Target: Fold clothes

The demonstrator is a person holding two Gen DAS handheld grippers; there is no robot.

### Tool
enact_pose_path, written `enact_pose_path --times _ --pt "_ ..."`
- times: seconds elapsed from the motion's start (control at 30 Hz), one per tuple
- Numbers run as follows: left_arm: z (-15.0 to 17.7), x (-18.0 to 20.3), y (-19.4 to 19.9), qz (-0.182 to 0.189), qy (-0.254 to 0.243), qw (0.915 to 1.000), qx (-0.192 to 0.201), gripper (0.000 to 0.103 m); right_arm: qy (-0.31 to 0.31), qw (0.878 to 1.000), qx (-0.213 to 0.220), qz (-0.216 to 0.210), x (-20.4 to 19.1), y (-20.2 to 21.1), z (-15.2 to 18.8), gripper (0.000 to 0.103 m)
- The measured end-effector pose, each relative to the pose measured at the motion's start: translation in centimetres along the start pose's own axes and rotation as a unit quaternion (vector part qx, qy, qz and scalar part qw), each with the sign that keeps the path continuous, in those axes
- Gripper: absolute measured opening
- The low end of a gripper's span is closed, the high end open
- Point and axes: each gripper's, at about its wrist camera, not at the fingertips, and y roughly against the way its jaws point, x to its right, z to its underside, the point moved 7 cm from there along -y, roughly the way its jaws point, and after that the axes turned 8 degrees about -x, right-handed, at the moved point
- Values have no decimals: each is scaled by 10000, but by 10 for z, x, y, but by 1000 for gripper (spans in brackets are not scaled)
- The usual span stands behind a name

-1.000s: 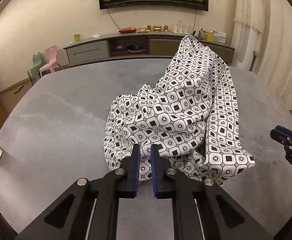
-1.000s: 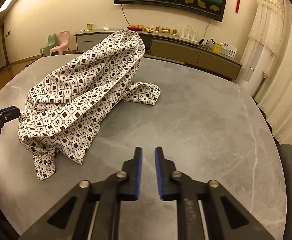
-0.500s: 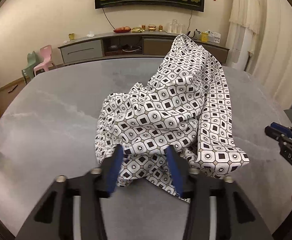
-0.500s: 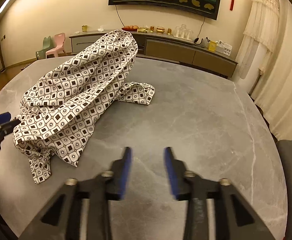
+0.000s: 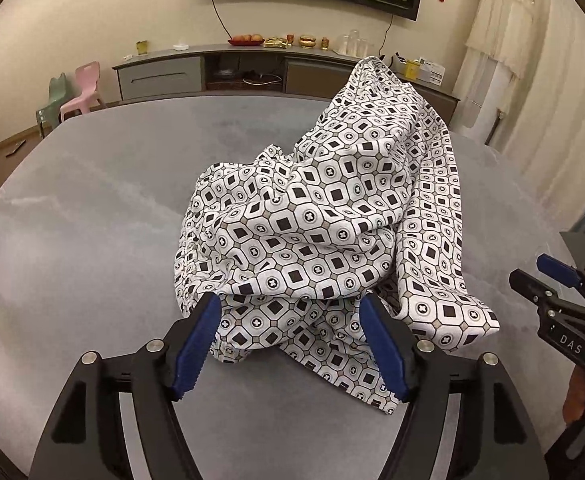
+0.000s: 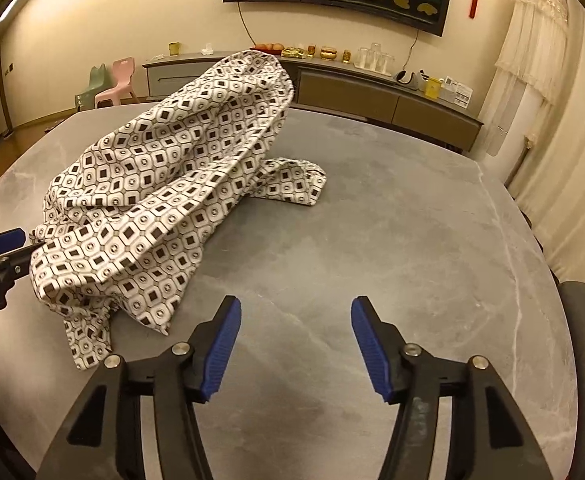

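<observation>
Nearest in the left wrist view, the left gripper (image 5: 288,332) stands spread wide, its blue pads (image 5: 198,340) on either side of the near hem of the garment (image 5: 332,232) and holding nothing. That wide stance looks chosen to take in a thick bunch of cloth at the near edge, the likely first hold for spreading the piece flat. The right gripper (image 6: 296,340) is equally wide open and empty, hovering over bare table (image 6: 392,248) just beside the garment's near corner, probably waiting for an edge of its own.

The garment, white with a black square-and-ring print, lies crumpled in a heap on the grey marbled table, nearer the person's left side. It rises to a peak at its far end, so no fold has begun yet; it has to be opened out first.

The left view looks straight into the near hem and its tangled layers, and catches the right gripper's tip at its right margin. The right view shows what the left cannot: a rolled end of cloth (image 6: 296,184), maybe a sleeve, sticking out flat on the table at the heap's far right. It also shows the left gripper's fingertip close against the heap's left edge.

Farther off, a long sideboard (image 6: 372,100) stands against the wall, two small plastic chairs (image 6: 110,84) to its left.
</observation>
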Motion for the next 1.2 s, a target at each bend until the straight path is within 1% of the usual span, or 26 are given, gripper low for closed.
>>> enact_pose_path --times 0.07,0.27,0.4,0.43,0.47,0.5,0.53,0.57,0.6,0.63,0.7,0.73,0.77,0.8,0.83,0.87,0.9,0.93,0.97,1.0,1.03,1.07,1.1,1.13,1.17,1.2 --pt "-2 -6 -1 -29 78 10000 -5 73 20 9998 -36 -183 -9 -4 -7 67" --pt "-13 -25 -27 -70 386 9991 -175 74 278 9912 -428 -1221 -59 -37 -29 68" --pt "-18 -28 -42 -58 436 9988 -216 74 390 9896 -477 -1297 -69 -46 -30 65" --pt "-18 -27 -41 -44 428 9989 -201 74 385 9890 -497 -1337 -69 -47 -29 49" --pt "-19 -25 -41 -29 402 9990 -179 74 421 9878 -543 -1397 -71 -47 -28 21" --pt "-19 -23 -41 -12 339 9993 -144 74 461 9865 -590 -1459 -73 -47 -27 9" --pt "-20 -20 -41 13 260 9996 -92 67 479 9862 -586 -1472 -74 -47 -27 1" --pt "-20 -17 -39 54 148 9999 -7 58 466 9867 -504 -1473 -74 -42 -28 1" --pt "-21 -14 -37 94 35 9999 79 24 450 9872 -415 -1473 -72 -36 -30 1" --pt "-22 -12 -34 126 -40 9998 161 10 360 9886 -142 -1452 -66 -21 -36 1" --pt "-31 -17 -15 175 40 9987 479 6 173 9881 433 -1465 -52 13 -49 1" --pt "-38 -24 4 198 143 9965 795 5 13 9830 937 -1579 -40 48 -58 1" --pt "-44 -31 23 261 249 9934 1091 5 -121 9793 1229 -1603 -30 68 -62 1" --pt "-50 -41 49 403 408 9873 1481 5 -251 9750 1502 -1618 -21 87 -65 1" --pt "-54 -51 74 508 574 9804 1812 5 -352 9734 1628 -1575 -14 94 -65 1" --pt "-56 -64 91 540 757 9748 2029 5 -451 9717 1744 -1528 -7 100 -64 4" --pt "-56 -74 102 568 898 9710 2142 6 -446 9730 1604 -1601 -10 92 -62 10" --pt "-55 -80 95 601 937 9740 1972 7 -477 9757 1182 -1782 -21 69 -56 35" --pt "-51 -83 79 668 986 9796 1620 7 -510 9763 737 -1968 -32 45 -50 62" --pt "-44 -87 58 742 1131 9834 1213 7 -472 9756 420 -2105 -46 28 -44 66" --pt "-38 -89 40 840 1258 9845 883 7 -428 9737 112 -2236 -59 11 -39 66" --pt "-35 -89 31 990 1349 9833 710 7 -384 9707 -197 -2365 -73 -5 -33 66" --pt "-33 -88 25 1080 1410 9822 610 6 -339 9666 -505 -2491 -87 -21 -27 66" --pt "-34 -88 26 1056 1394 9823 668 6 -201 9670 -640 -2456 -99 -31 -25 66" --pt "-37 -87 28 1045 1340 9826 744 6 14 9696 -747 -2332 -108 -39 -23 56" --pt "-39 -86 30 1017 1284 9832 805 6 178 9737 -798 -2127 -111 -44 -22 37"
